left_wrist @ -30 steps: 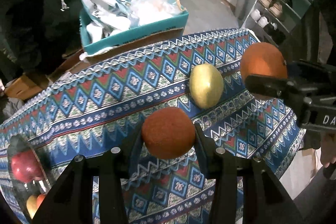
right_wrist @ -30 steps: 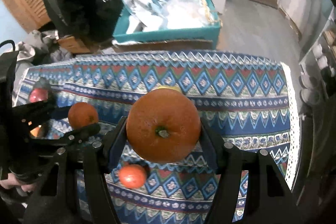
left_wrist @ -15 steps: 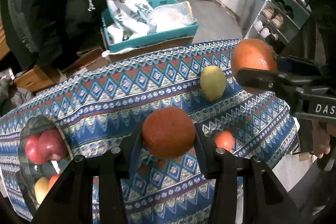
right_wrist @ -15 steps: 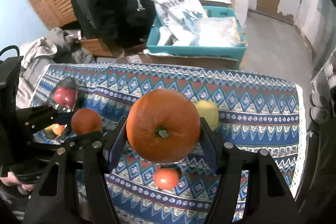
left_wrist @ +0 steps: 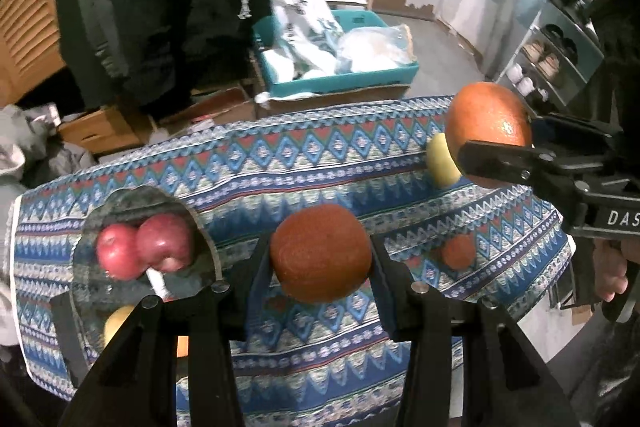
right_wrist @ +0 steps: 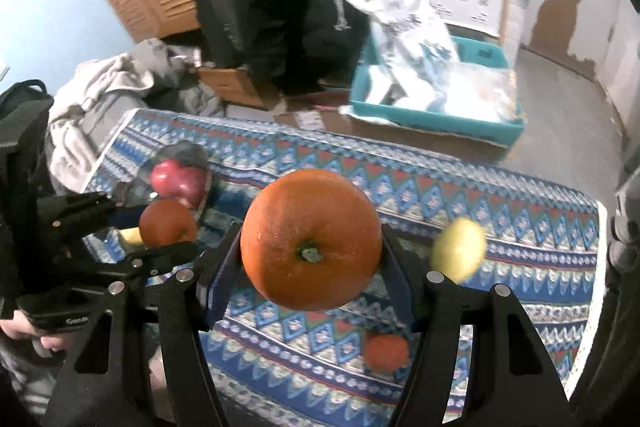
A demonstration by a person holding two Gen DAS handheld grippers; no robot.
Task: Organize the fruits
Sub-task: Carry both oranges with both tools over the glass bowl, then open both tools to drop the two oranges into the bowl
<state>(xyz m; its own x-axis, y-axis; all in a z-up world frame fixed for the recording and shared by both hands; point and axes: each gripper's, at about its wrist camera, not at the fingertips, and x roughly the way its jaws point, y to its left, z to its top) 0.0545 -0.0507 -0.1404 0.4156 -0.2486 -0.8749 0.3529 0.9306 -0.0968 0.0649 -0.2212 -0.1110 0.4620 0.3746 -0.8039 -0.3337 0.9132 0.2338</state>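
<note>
left gripper point(left_wrist: 320, 255) clamped on an orange point(left_wrist: 320, 251), right gripper point(right_wrist: 310, 241) clamped on a bigger orange point(right_wrist: 311, 239), both lifted clear for carrying, probably toward bowl point(left_wrist: 86, 291) of apples point(left_wrist: 162, 241) near table's left edge; lemon point(right_wrist: 458, 251) lying near right edge.

Both black grippers, the left gripper point(left_wrist: 320, 297) and right gripper point(right_wrist: 310, 301), carry silver screws and white lettering
</note>
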